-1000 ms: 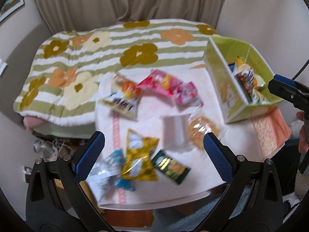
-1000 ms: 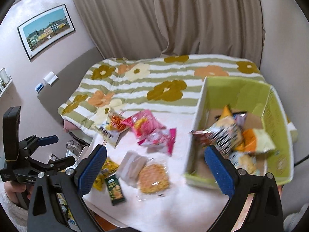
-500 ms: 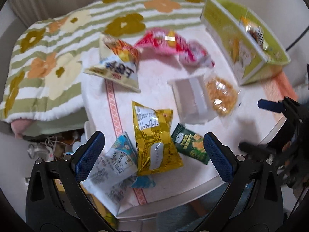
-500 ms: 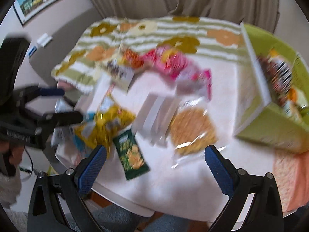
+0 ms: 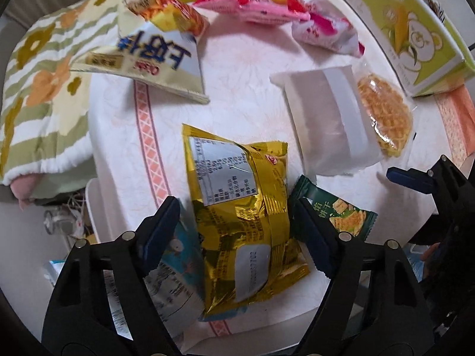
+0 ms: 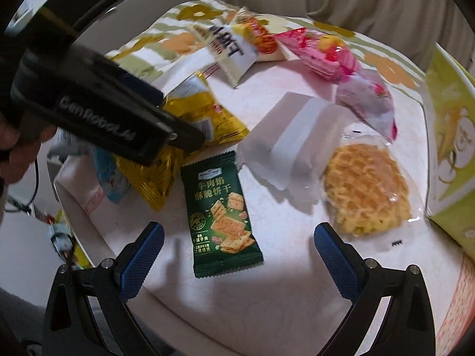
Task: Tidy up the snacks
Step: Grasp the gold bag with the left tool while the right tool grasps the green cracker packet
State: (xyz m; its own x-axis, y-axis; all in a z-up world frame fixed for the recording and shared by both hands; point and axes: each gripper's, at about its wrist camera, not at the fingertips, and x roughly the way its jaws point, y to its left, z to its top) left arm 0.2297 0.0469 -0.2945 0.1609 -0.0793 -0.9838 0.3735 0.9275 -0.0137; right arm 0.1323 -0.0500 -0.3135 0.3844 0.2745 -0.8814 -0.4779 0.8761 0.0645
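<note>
My left gripper (image 5: 237, 234) is open, its fingers on either side of a gold snack bag (image 5: 240, 207) on the white table; whether the pads touch it I cannot tell. The bag also shows in the right wrist view (image 6: 190, 124), partly hidden by the left gripper's body. My right gripper (image 6: 237, 255) is open and empty, low over a dark green cracker packet (image 6: 221, 213), which also shows in the left wrist view (image 5: 335, 207). A green snack box (image 5: 415, 38) stands at the right (image 6: 451, 136).
On the table (image 6: 282, 267) lie a white packet (image 6: 285, 145), a round waffle in clear wrap (image 6: 366, 190), pink bags (image 6: 323, 50), a cream bag with blue letters (image 5: 154, 56), an orange bag (image 5: 169, 14) and a light blue bag (image 5: 175, 270). A flowered quilt (image 5: 38, 89) lies behind.
Both grippers dropped toward the table's near edge. The left fingers narrowed around the gold bag. The right gripper came down over the green cracker packet.
</note>
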